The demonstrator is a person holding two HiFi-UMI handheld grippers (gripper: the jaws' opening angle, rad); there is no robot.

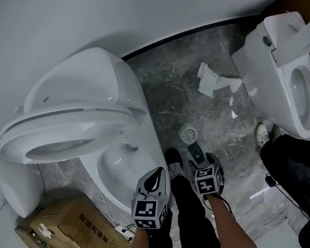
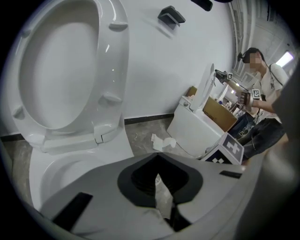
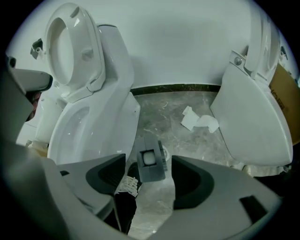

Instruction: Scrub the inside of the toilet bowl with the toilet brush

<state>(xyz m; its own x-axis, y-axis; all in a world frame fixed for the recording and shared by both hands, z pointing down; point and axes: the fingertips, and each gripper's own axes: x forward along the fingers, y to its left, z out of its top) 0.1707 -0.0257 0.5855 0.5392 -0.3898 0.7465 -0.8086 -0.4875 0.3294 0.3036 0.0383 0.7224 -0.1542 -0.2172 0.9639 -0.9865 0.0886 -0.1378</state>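
Observation:
The white toilet has its seat [image 1: 57, 136] raised, and its open bowl [image 1: 116, 169] lies just left of both grippers. The toilet brush stands in a round white holder [image 1: 189, 133] on the grey floor, right of the bowl. Its grey handle [image 3: 149, 157] rises between the jaws of my right gripper [image 3: 149, 169], which stand wide and do not touch it. In the head view that right gripper [image 1: 200, 165] points steeply down over the handle [image 1: 195, 150]. My left gripper [image 2: 161, 187] hangs shut and empty before the bowl [image 2: 61, 173], and in the head view the left gripper [image 1: 154, 183] sits beside the bowl's rim.
A second toilet [image 1: 286, 70] stands at the right with crumpled tissue [image 1: 212, 80] on the floor before it. A cardboard box [image 1: 73, 229] lies by the near toilet's base. My legs and shoes [image 1: 173, 168] are under the grippers. Another person [image 2: 255, 89] stands beyond the second toilet.

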